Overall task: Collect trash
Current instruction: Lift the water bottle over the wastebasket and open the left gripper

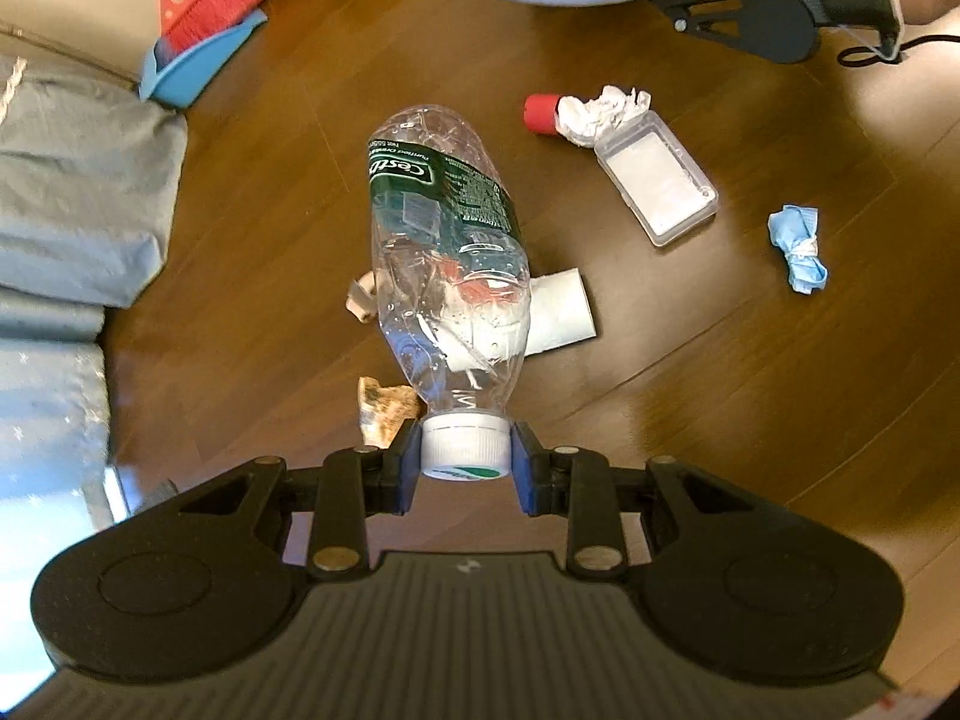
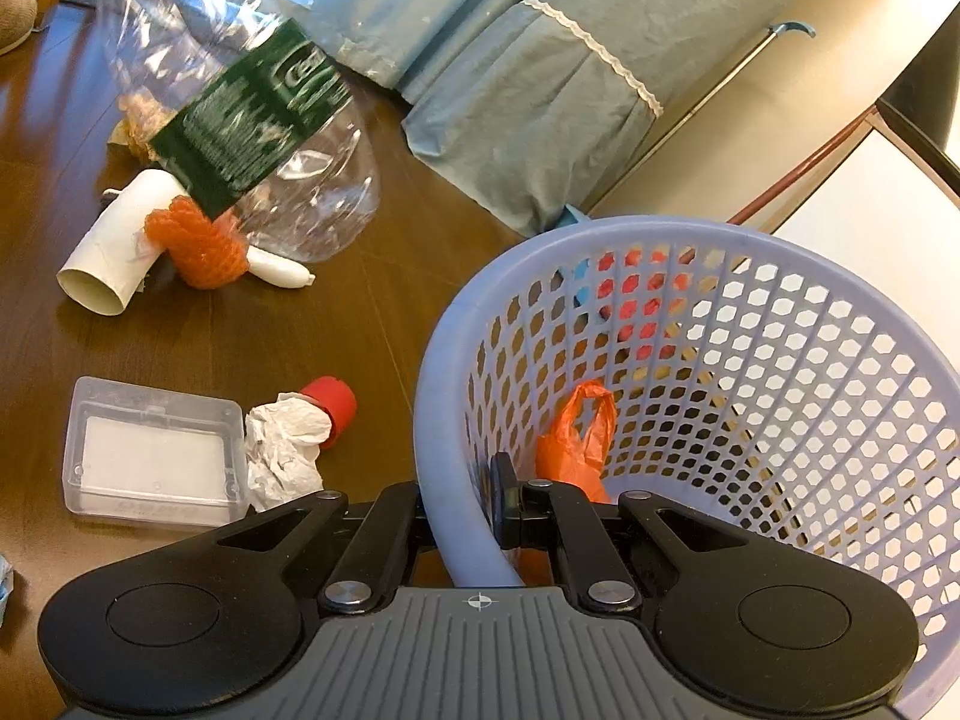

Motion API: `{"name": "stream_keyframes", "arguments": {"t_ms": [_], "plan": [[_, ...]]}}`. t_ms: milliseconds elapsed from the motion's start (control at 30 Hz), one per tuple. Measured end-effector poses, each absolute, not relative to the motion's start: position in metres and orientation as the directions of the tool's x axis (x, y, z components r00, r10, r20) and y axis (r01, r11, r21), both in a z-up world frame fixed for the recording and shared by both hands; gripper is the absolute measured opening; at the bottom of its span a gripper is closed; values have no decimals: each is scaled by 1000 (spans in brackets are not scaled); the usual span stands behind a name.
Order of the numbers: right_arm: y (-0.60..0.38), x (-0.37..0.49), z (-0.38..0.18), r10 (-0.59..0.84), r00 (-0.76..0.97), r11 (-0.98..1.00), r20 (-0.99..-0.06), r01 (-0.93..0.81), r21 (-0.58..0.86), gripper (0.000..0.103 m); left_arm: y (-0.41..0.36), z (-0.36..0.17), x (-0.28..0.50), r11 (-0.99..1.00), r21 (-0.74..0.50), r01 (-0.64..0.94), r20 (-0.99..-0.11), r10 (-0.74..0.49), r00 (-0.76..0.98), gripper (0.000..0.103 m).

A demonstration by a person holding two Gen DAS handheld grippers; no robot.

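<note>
A dark brown wooden plank floor (image 1: 690, 396) shines with warm glare, bordered by blue-grey bedding (image 2: 540, 96) with a white lace trim — star-speckled in places — and a cream wall base (image 2: 750, 138) beyond it.

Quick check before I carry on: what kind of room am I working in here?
Probably a bedroom at home: dark wood floor, blue bedding hanging to the floor, a toy broom and dustpan, and a lavender laundry-style basket.
</note>
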State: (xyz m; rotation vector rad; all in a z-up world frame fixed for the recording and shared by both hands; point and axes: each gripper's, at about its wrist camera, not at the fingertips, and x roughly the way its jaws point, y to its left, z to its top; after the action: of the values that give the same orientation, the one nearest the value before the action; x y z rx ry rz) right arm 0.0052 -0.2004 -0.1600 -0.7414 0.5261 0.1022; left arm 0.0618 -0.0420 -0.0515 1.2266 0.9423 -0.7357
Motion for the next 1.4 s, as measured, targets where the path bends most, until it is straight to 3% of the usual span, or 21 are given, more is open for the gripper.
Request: {"name": "stream_keyframes", "arguments": {"t_ms": [867, 1167, 1400], "plan": [[-200, 3, -159, -99, 865, 750, -492, -260, -608, 2, -128, 24, 45, 74, 450, 890, -875, -165, 456, 26], [-199, 3, -159, -97, 865, 757, -493, -258, -601, 2, -117, 40, 41, 79, 453, 888, -877, -137, 460, 26], [-199, 3, -159, -98, 863, 753, -496, -261, -604, 2, -114, 81, 32, 78, 460, 885, -866, -183, 466, 26]]}}
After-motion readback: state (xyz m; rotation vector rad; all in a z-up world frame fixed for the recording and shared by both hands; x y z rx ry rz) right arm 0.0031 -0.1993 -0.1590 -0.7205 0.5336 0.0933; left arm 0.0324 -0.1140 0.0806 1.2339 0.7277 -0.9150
